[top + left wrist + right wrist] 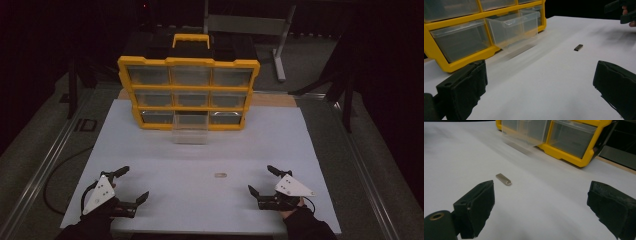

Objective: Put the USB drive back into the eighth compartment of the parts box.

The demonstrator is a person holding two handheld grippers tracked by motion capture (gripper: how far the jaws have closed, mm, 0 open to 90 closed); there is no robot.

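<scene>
Now | metal tab (220, 175) btwn grippers, untouched | L gripper (131, 186) + R gripper (262, 179) jaws apart

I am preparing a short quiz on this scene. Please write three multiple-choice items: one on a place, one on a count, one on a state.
1. Where does the small metal piece lie?
A. inside a drawer
B. on the white table, between the claws
C. on top of the organizer

2. How many drawers has the organizer?
A. four
B. six
C. nine

3. What is the state of the bottom middle drawer?
A. pulled out
B. shut
C. taken away

Answers:
1 B, it lies on the bare table.
2 C, three rows of three.
3 A, it juts forward from the yellow frame.
</scene>
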